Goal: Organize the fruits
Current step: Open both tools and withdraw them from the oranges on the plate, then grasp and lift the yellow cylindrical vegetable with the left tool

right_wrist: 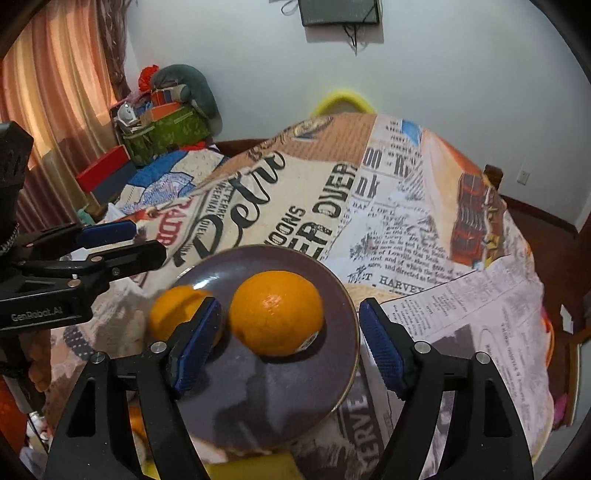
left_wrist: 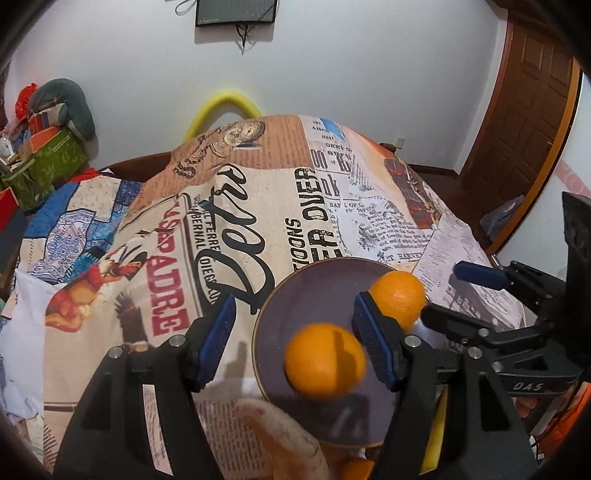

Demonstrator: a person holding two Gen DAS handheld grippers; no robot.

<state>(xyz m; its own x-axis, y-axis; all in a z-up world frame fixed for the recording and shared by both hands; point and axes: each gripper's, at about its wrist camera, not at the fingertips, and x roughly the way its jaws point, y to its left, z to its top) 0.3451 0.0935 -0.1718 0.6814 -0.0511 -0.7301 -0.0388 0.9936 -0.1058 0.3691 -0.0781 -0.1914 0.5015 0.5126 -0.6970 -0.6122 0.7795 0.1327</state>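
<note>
Now two oranges (right_wrist: pixel 277 314) (left_wrist: pixel 325 360) are seen on the plate (right_wrist: pixel 295 384) on the cloth-covered bench (right_wrist: pixel 369 206), both tongs (left_wrist: pixel 295 347) (right_wrist: pixel 291 347) held apart and empty, so further fruit is best lowered gently into bare plate, white wall (right_wrist: pixel 240 55) behind.

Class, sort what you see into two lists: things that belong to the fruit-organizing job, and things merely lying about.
Job:
near orange
far orange
plate
left gripper
right gripper

Lying about:
newspaper-print tablecloth
green box
red box
wall screen
</note>
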